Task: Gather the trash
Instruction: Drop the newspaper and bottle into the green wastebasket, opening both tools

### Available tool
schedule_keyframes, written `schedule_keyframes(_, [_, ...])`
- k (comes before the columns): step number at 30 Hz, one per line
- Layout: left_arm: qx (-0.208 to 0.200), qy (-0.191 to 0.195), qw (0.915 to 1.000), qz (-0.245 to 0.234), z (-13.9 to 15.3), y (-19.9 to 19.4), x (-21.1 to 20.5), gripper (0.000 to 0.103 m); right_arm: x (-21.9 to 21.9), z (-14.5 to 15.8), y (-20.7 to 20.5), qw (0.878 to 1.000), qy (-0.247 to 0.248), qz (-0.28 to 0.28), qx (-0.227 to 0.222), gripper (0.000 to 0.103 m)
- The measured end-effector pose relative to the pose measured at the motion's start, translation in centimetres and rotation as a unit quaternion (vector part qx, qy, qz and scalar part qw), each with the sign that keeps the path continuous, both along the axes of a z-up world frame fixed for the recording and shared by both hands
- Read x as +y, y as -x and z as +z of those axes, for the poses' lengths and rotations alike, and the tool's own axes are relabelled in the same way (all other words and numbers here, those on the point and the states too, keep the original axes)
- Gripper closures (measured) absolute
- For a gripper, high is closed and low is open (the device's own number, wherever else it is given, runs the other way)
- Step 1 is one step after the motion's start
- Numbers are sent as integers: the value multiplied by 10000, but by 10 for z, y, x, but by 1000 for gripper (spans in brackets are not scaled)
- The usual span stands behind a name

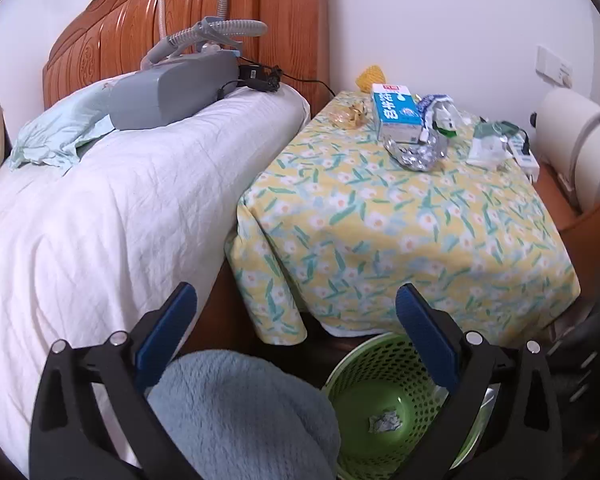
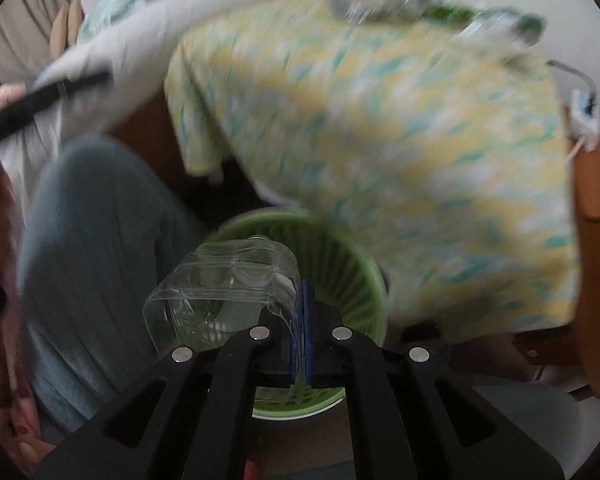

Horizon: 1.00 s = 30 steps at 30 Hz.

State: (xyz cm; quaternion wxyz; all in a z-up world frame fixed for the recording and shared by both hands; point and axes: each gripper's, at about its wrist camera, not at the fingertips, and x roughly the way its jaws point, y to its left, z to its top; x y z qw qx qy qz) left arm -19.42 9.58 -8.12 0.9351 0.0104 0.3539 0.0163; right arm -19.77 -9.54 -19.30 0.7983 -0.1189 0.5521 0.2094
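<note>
Pinched by one thin edge in the right gripper (image 2: 299, 316), the clear plastic container (image 2: 224, 280) could slip and miss the green basket (image 2: 340, 264); the left gripper (image 1: 296, 320) hangs spread, empty.

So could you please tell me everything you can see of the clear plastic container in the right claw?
The clear, crumpled plastic container looks thin and empty. The right claw pinches one of its edges between shut blue pads, so it juts out to the left, lying on its side above the green perforated plastic basket. Nothing else visibly touches it.
</note>
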Motion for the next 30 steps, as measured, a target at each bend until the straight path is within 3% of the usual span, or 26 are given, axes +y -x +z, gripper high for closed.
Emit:
schedule_keyframes(6, [128, -5, 9999, -112, -16, -7, -4, 8, 15, -83, -10, 9952, 582, -4, 792, 100])
schedule_keyframes(13, [430, 203, 9988, -135, -41, -13, -6, 8, 5, -122, -12, 9886, 915, -143, 1188, 100])
schedule_keyframes(17, [524, 224, 9983, -105, -48, -15, -6, 8, 2, -131, -12, 9861, 1041, -187, 1284, 97])
schedule_keyframes(23, [541, 153, 9983, -132, -50, -14, -9, 8, 2, -129, -12, 9874, 1052, -250, 1154, 77])
schedule_keyframes(30, [569, 96, 9983, -79, -52, -15, -8, 8, 0, -112, -14, 9910, 902, -229, 962, 75])
